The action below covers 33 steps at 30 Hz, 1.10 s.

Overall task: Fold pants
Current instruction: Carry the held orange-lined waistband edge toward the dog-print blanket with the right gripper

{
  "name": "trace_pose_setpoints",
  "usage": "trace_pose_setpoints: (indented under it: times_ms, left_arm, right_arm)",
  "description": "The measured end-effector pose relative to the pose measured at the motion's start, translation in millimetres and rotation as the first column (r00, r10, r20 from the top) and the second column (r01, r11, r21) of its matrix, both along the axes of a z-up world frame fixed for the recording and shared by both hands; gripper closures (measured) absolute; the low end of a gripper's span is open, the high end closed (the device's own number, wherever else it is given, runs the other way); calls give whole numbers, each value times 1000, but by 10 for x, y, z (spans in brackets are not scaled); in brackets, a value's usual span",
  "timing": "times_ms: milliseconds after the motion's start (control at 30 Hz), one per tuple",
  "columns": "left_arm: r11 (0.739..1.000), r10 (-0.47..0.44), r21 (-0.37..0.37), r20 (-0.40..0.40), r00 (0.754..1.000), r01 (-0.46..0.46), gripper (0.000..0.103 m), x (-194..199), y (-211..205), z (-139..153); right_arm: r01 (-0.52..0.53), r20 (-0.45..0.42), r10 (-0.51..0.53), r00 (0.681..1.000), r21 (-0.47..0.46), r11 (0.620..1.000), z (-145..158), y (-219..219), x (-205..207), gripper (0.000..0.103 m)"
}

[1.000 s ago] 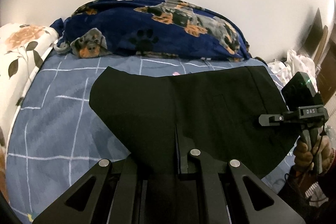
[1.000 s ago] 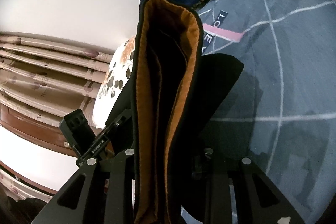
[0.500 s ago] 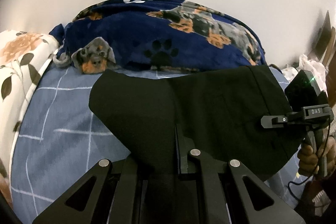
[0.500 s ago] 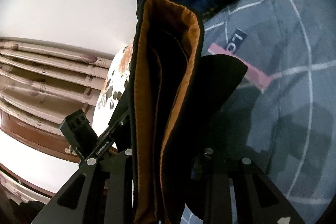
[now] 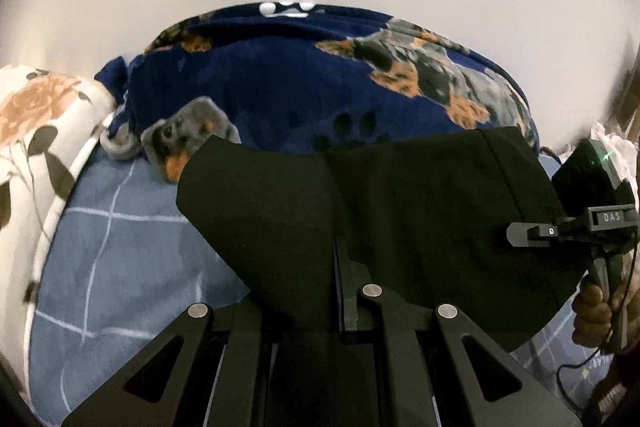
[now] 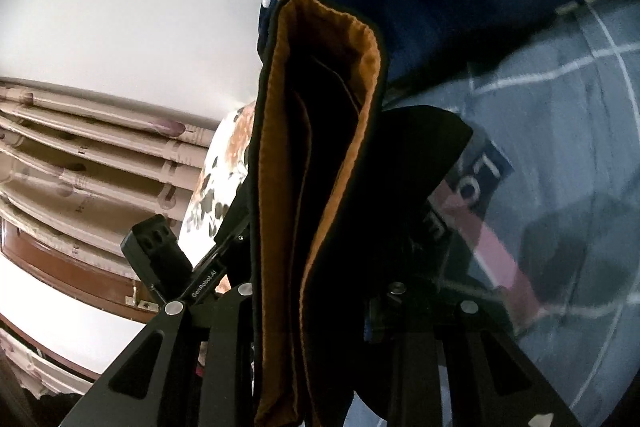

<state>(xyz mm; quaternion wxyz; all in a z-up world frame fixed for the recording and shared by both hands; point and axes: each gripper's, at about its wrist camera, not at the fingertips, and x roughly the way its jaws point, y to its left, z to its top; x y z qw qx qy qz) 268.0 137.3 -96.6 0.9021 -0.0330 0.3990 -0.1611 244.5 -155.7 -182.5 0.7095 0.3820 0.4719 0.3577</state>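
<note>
- Black pants (image 5: 400,211), orange-lined inside (image 6: 280,187), hang spread above the blue checked bedsheet (image 5: 120,259).
- Left gripper (image 5: 340,291) is clamped on the fabric edge.
- Right gripper (image 6: 320,307) grips the waistband.

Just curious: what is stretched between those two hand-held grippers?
The black pants, held up over the bed between the left hand-held gripper and the right one; the left wrist view shows it.
</note>
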Motion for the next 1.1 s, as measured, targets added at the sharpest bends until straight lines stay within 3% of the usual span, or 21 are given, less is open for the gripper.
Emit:
trace_pose_setpoints:
  times_ms: [233, 600, 1100]
  left_arm:
    - [1000, 28, 7, 10, 1000, -28, 94, 255, 68, -13]
    - [997, 79, 4, -31, 996, -79, 93, 362, 229, -352]
    - [991, 130, 18, -24, 991, -130, 79, 351, 290, -537]
  right_arm:
    - [7, 15, -7, 1000, 17, 1000, 14, 37, 166, 76]
    - [52, -43, -52, 998, 10, 999, -348, -118, 175, 77]
    - [67, -3, -67, 998, -123, 990, -365, -34, 233, 77]
